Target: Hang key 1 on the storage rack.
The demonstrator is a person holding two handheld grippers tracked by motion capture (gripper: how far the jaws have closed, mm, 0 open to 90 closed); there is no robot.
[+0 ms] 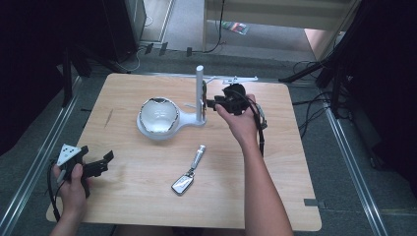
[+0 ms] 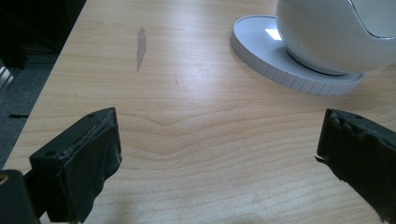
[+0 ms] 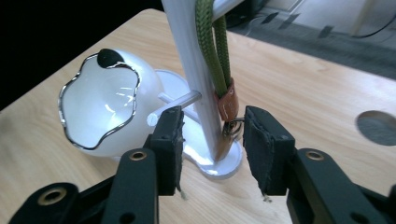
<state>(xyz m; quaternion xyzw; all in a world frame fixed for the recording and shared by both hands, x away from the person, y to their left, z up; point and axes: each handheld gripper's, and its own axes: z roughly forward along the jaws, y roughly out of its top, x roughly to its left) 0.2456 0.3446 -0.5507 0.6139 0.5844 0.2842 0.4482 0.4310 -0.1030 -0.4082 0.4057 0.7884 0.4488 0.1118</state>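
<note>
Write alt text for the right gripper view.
The right hand-held gripper straddles a white stand post, its jaws apart, with a green cord loop hanging from the stand between them. A white wavy-rimmed bowl sits to the left on the wooden table.

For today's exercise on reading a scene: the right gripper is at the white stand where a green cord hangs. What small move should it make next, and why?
Probably draw the right gripper straight back from the stand post. The green cord already hangs from an upper arm of the stand, and the jaws stand apart on either side of the post with no pad pressing on the cord's brown tab. Backing out level should avoid tugging the cord off.
</note>
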